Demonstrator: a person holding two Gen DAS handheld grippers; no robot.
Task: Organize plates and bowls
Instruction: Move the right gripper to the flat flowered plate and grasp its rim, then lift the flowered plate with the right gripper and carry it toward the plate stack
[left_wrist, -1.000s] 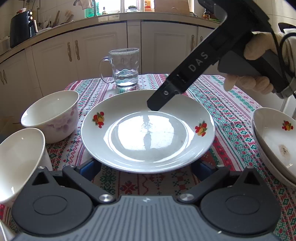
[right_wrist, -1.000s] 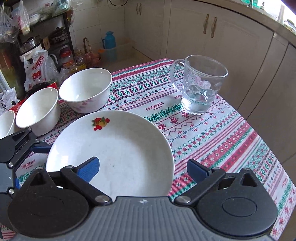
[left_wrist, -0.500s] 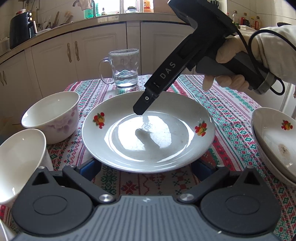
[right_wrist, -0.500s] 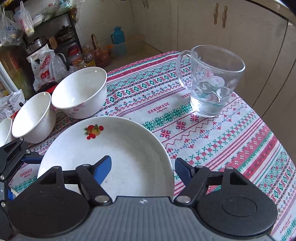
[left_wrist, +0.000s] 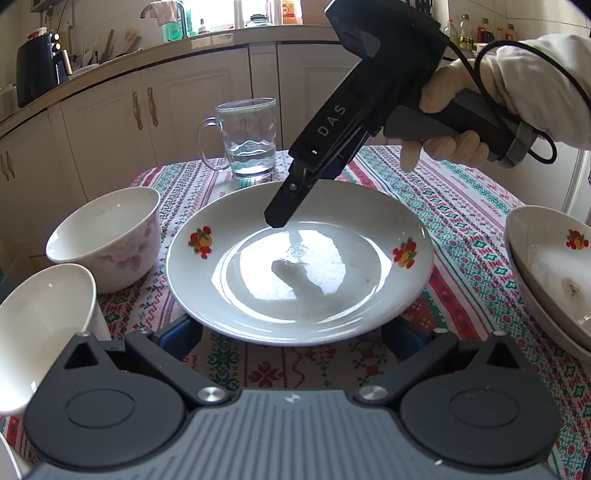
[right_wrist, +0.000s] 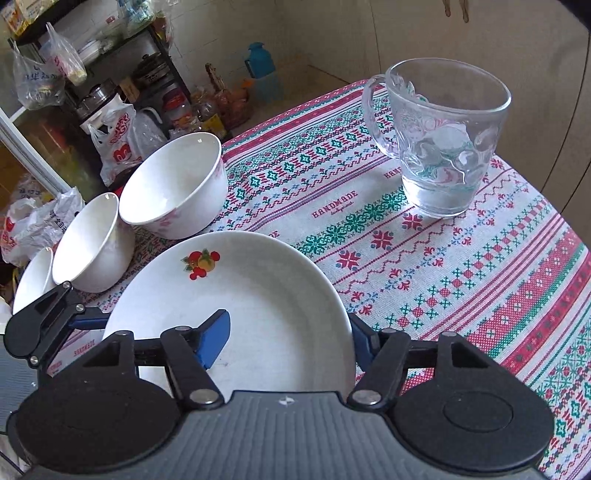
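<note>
A white plate (left_wrist: 295, 277) with fruit prints lies on the patterned tablecloth, and the right wrist view shows its far rim (right_wrist: 258, 295). My right gripper (right_wrist: 288, 339) tilts down over that rim and its jaws are closing. One blue pad (right_wrist: 214, 339) is over the plate's inside and the other is outside the rim, neither pressing it. In the left wrist view the right gripper (left_wrist: 284, 216) hangs just above the plate, held by a gloved hand. My left gripper (left_wrist: 291, 339) stands open and low at the plate's near rim, its fingertips partly hidden under it.
A floral bowl (left_wrist: 107, 236) and a plain white bowl (left_wrist: 40, 325) stand left of the plate, with a third bowl (right_wrist: 33, 277) beyond. Stacked deep plates (left_wrist: 546, 266) sit at the right. A glass mug (left_wrist: 251, 136) with water stands behind the plate. Kitchen cabinets lie beyond the table.
My right gripper has come down and in over the plate's far rim, and its jaws have narrowed markedly. The left gripper and the plate have not moved.
</note>
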